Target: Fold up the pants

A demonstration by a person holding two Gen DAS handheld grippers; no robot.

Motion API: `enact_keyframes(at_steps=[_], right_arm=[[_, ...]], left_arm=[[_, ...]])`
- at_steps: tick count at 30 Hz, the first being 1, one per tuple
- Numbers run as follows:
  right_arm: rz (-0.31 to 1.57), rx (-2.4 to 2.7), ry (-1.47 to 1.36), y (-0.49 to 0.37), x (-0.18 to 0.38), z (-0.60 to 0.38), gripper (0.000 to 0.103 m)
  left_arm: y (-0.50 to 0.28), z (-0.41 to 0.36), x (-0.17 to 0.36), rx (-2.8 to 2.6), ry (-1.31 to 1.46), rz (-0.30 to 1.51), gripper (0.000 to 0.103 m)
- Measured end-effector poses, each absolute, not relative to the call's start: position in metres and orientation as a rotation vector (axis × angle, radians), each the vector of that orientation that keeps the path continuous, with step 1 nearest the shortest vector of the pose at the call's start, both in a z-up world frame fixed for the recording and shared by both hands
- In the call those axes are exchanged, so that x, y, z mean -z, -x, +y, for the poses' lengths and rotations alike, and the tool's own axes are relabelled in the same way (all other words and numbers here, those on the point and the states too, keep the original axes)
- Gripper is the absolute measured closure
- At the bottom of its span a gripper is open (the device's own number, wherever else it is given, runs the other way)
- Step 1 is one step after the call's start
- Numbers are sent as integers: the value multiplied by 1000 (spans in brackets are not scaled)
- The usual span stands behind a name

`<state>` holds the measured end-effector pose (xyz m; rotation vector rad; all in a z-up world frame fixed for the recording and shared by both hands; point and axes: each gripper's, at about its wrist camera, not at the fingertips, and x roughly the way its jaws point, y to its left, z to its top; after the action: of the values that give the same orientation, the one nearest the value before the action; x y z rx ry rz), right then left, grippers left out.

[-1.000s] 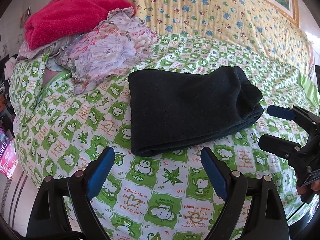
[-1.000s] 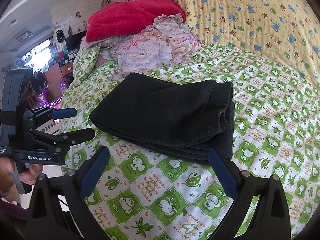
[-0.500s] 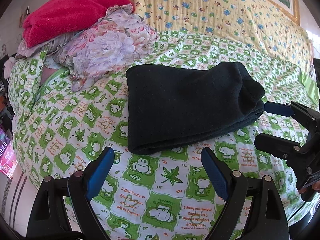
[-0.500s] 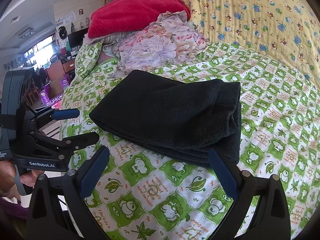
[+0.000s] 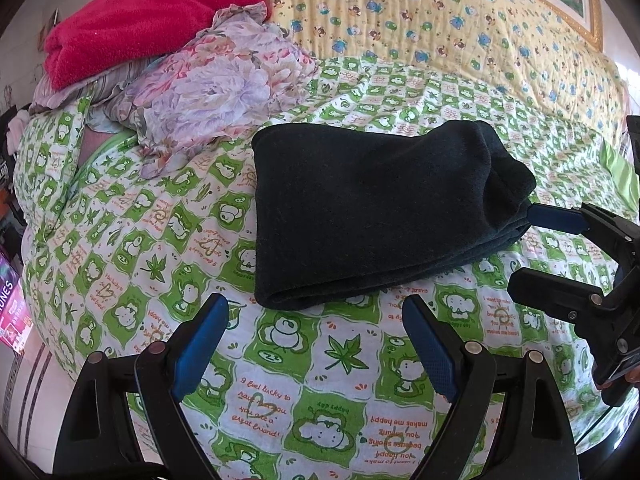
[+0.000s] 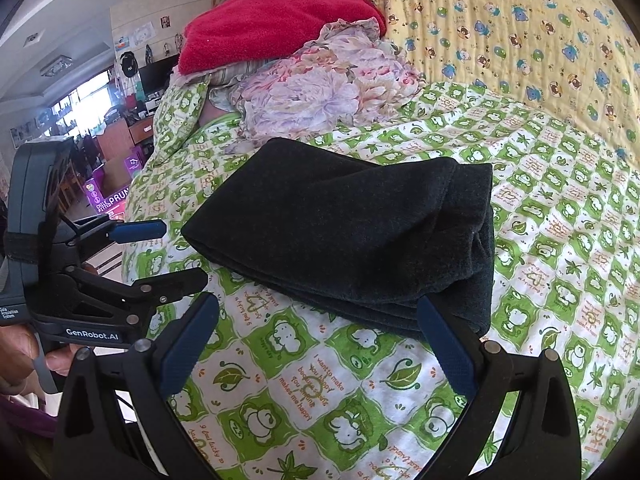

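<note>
Left tongs and right tongs gape wide and empty over bare green-checked bedspread just short of the folded black pants, whose far edge nears a floral cloth pile.

Folded pants lie on the bedspread, clothes pile behind.

Bare green-checked bed cover open in front of the folded pants, heap of floral and red bedding crowding behind-left, yellow quilt beyond
</note>
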<state>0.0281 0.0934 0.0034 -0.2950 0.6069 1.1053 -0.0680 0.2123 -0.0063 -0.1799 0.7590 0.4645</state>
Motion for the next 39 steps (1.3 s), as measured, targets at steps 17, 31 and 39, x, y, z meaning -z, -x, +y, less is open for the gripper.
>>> enact_keyframes(at_steps=[17, 31, 39], right_arm=[[608, -1114, 270, -31, -6, 95, 4], [602, -1116, 265, -29, -9, 97, 4], [598, -1106, 264, -30, -11, 96, 4]], left_arm=[[66, 215, 7, -471, 175, 760, 14], [68, 215, 4, -473, 180, 752, 14], [68, 217, 2, -477, 181, 749, 14]])
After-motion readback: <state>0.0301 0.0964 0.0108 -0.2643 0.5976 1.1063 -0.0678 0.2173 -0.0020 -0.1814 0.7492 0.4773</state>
